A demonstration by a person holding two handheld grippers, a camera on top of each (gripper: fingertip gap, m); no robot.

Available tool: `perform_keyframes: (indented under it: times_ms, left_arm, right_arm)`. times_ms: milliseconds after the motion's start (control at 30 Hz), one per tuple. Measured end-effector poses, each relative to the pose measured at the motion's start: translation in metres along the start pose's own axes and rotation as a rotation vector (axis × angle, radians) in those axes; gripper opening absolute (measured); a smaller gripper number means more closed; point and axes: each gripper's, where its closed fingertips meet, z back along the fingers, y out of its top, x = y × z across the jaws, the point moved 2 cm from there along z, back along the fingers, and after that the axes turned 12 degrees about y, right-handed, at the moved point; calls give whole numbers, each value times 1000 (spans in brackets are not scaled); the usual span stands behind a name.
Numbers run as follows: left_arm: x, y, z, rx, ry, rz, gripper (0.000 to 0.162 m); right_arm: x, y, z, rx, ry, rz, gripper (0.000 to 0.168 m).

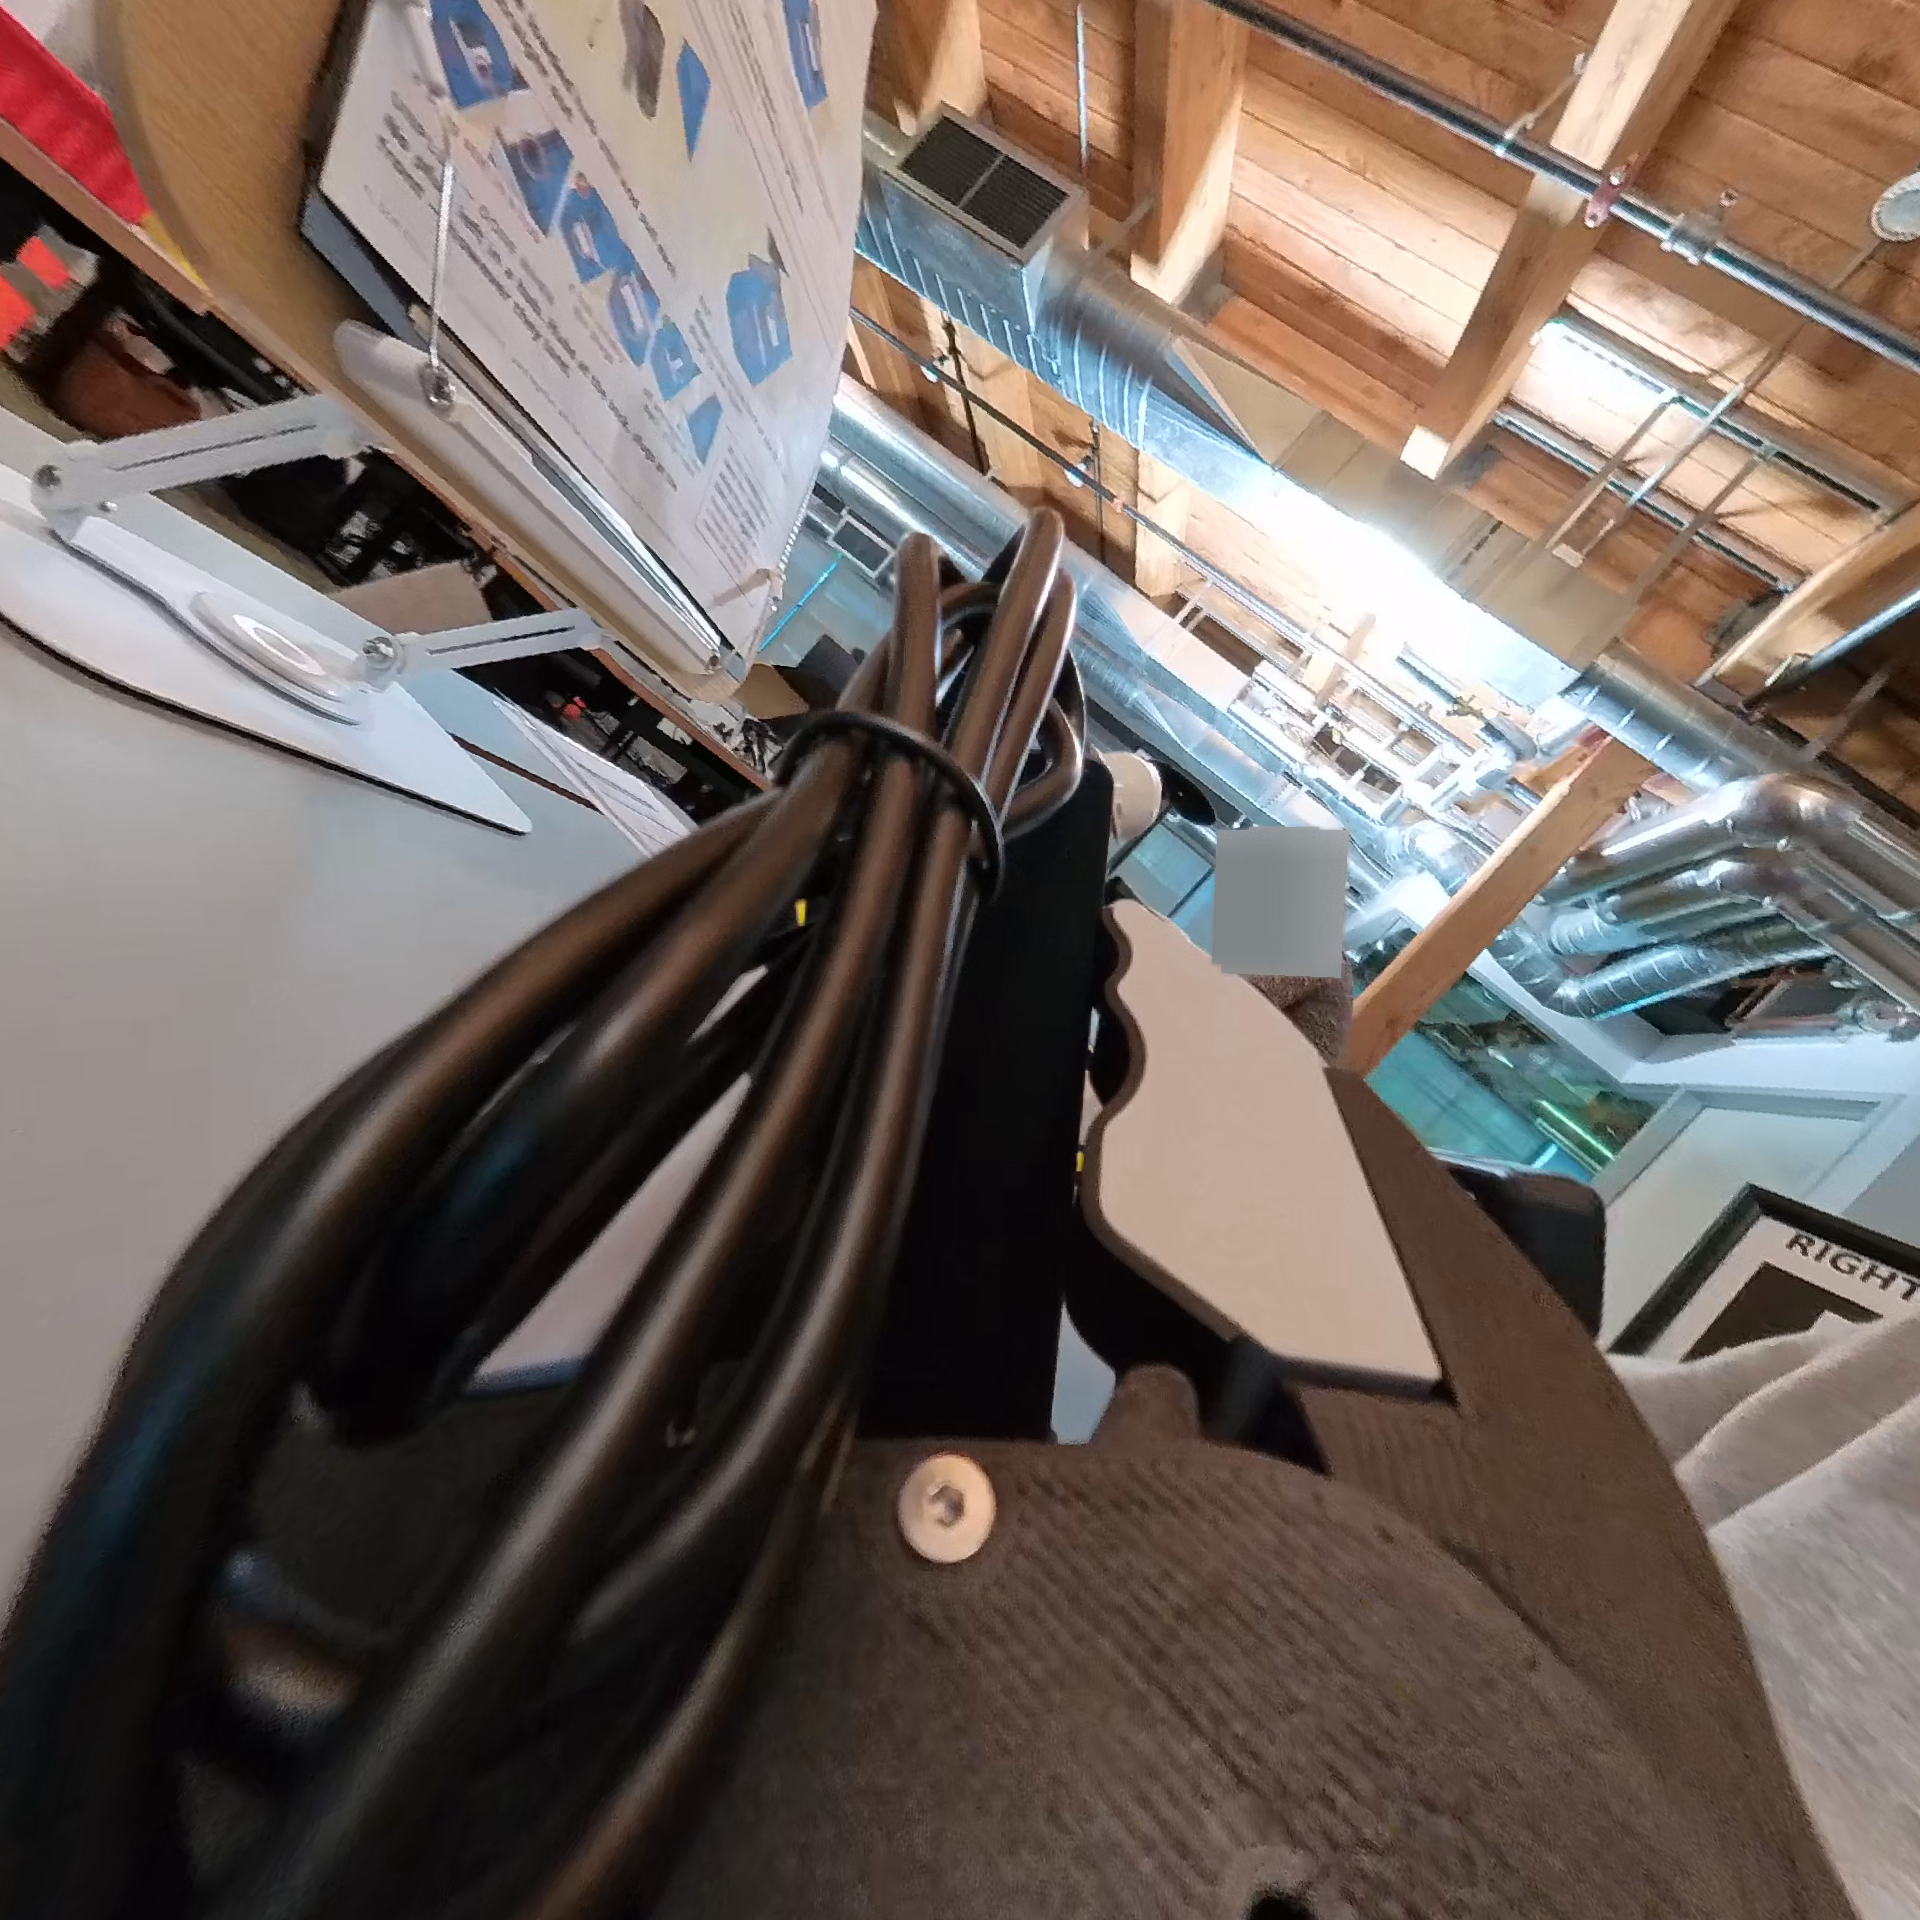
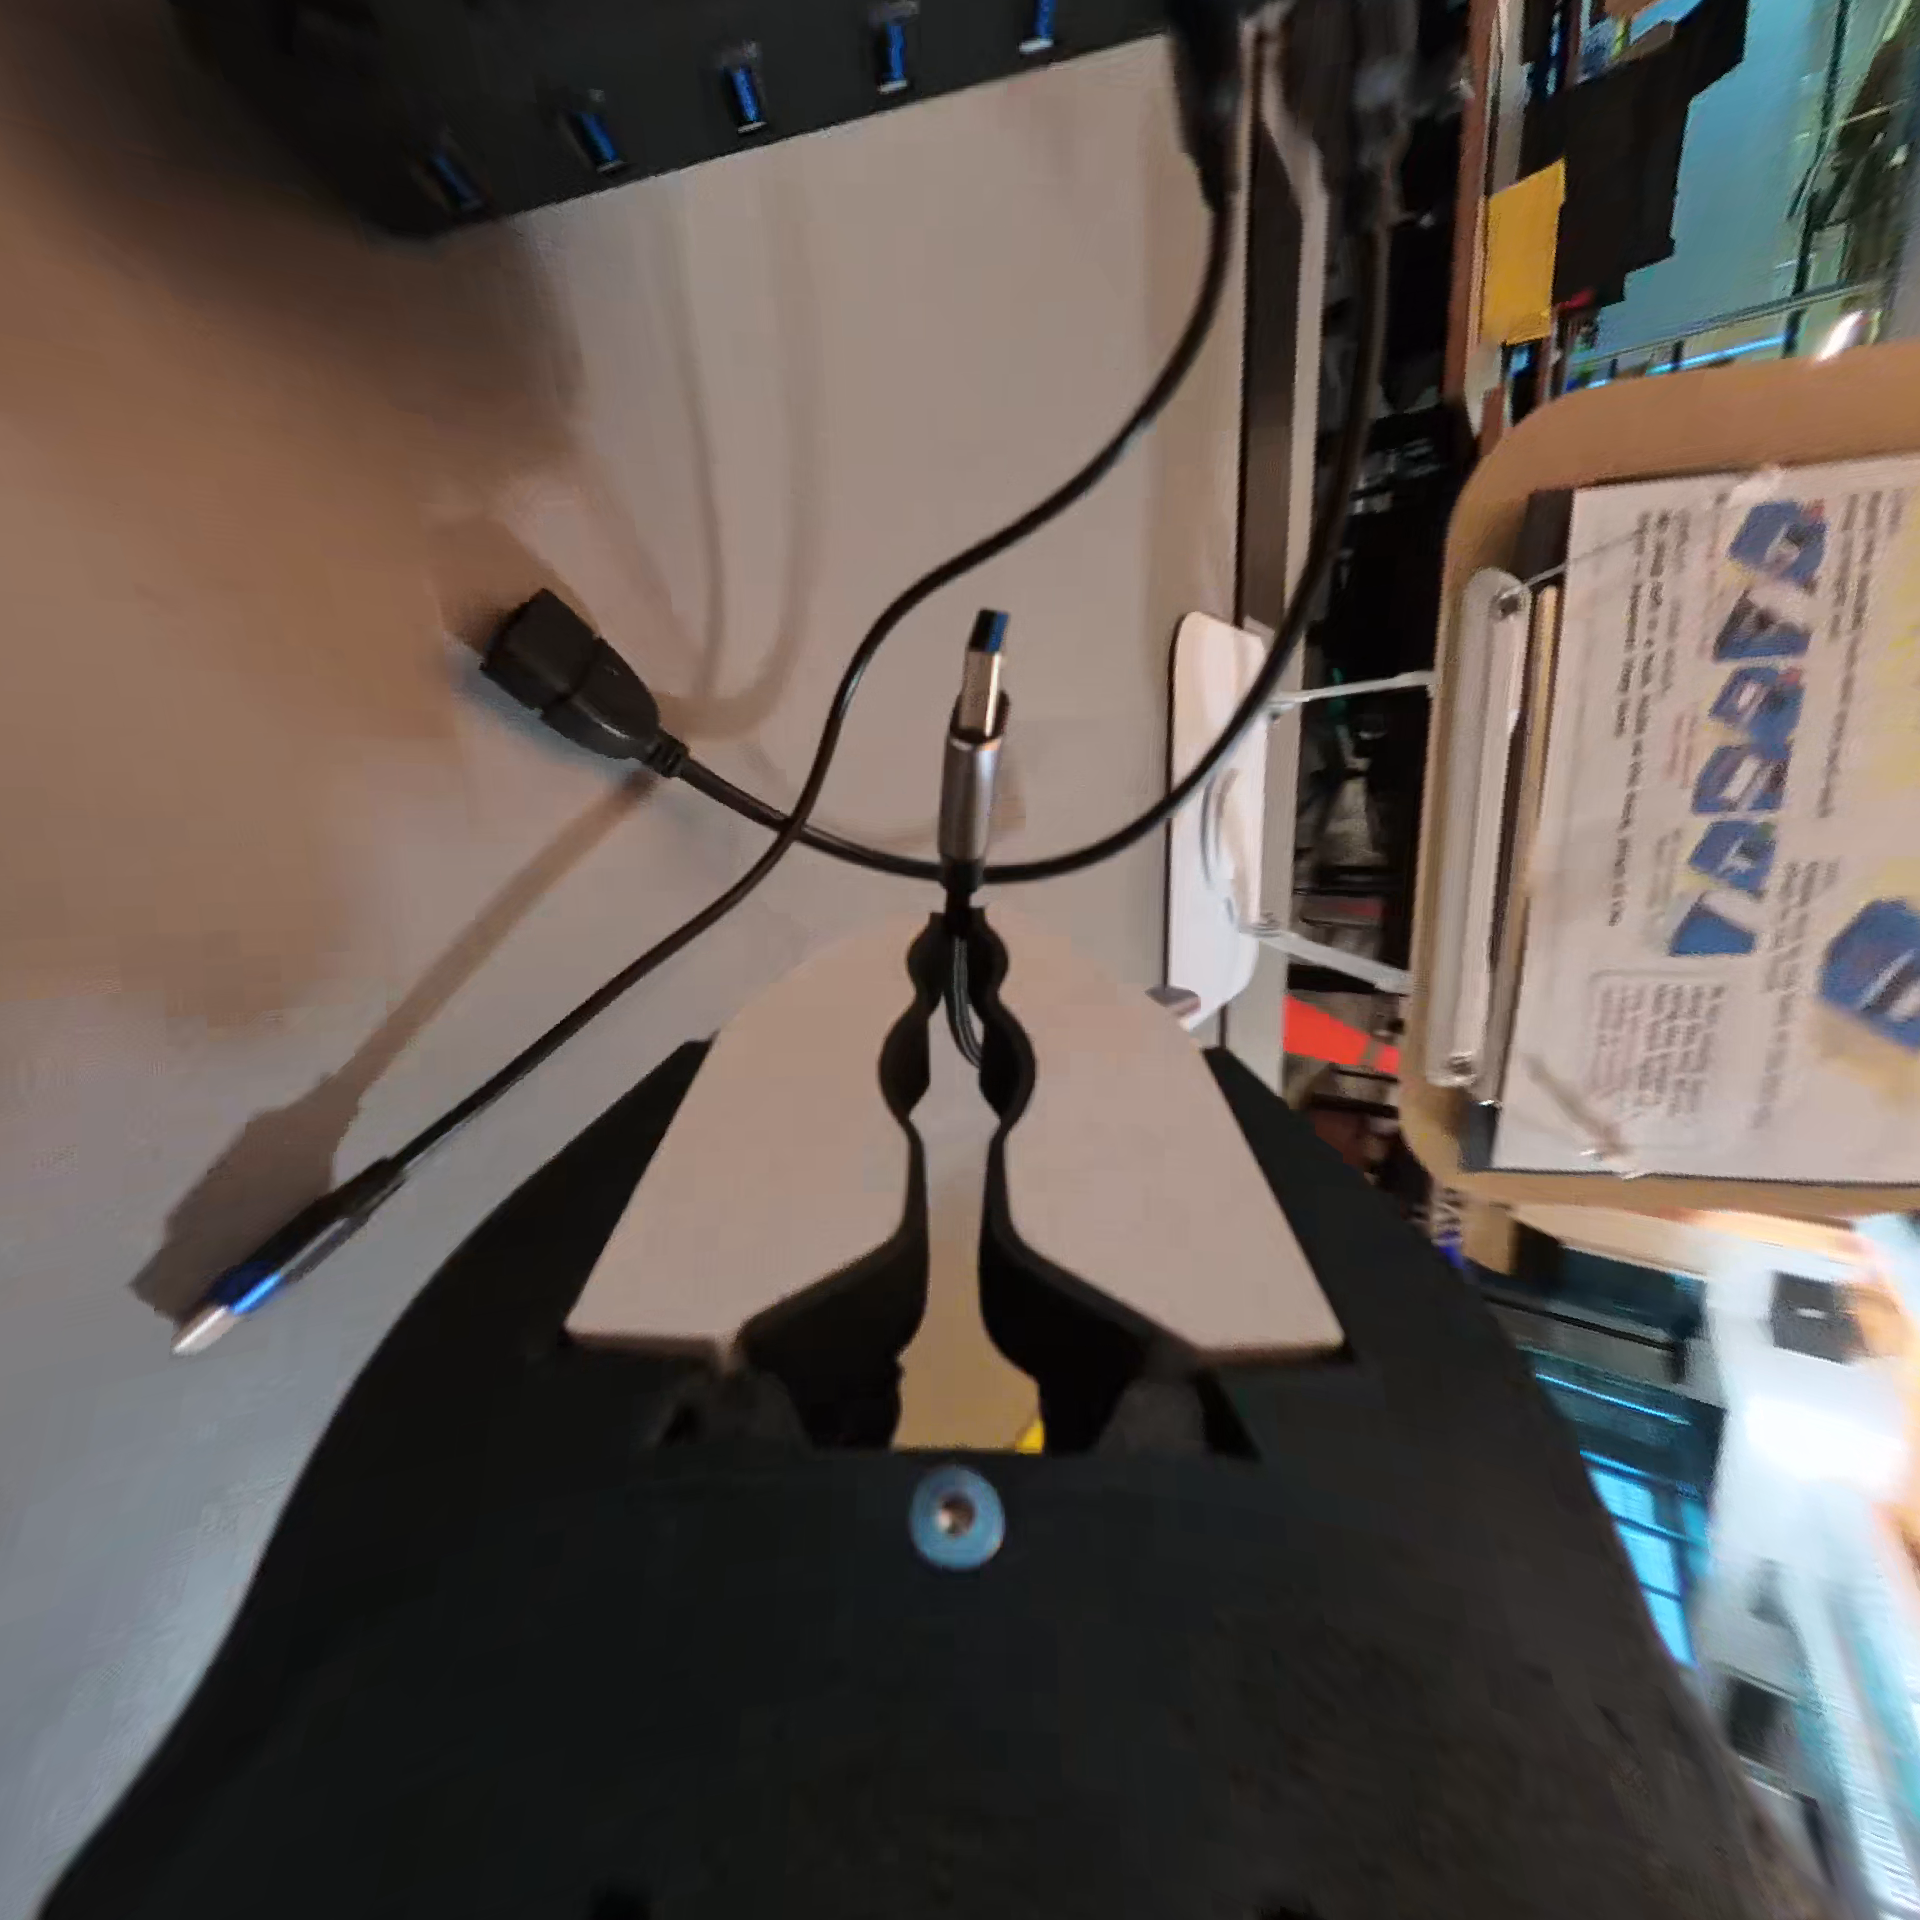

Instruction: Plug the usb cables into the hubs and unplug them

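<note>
we had the right gripper [image 2: 958,940] with its fingers [image 2: 810,1122] pinched on the braided cable just behind a silver usb plug [image 2: 975,743], plug sticking straight out past the tips, blue tongue facing away. the black hub [image 2: 623,104] sat well apart at the top of the right wrist view, a row of blue ports along its edge, some looked free. two other black cables crossed the white tabletop [image 2: 831,416] between plug and hub: one ending in a black connector [image 2: 566,675], one in a silver plug [image 2: 281,1273] lying loose.

in the left wrist view the left gripper [image 1: 1039,914] held a tall black block [image 1: 997,1143], apparently a hub, with a tied bundle of black cables [image 1: 727,1091] draped over it; we couldn't tell how tightly its fingers were closed on it.

we judged the step was insertion. to do it well: lift the plug over the crossing cables, square it to one free port, match tongue side, push straight. the grip was on the cable, not the shell, so it could buckle; go slow.
</note>
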Motion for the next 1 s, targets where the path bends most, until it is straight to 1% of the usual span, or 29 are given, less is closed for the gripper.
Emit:
perform_keyframes:
  times_ms: [33,100,267,433,633,800,1000]
  left_arm:
    - [2,-1,0,1,-8,-12,51]
    - [8,-3,0,0,-21,-54,51]
    - [20,-8,-2,19,-10,-192,50]
    - [22,-11,-5,50,28,-194,49]
    - [18,-10,-6,65,26,-130,49]
    - [14,-8,-6,83,48,-105,49]
    - [15,-10,-7,97,68,-116,50]
  right_arm:
    - [0,4,-2,-33,-8,41,4]
    - [0,16,-6,-71,-23,103,4]
    - [11,37,-13,-169,-84,149,4]
    - [15,47,-30,-285,-120,140,4]
    - [20,56,-28,-246,-166,75,4]
    - [22,60,-32,-245,-224,105,4]
    - [20,61,-36,-250,-198,82,4]
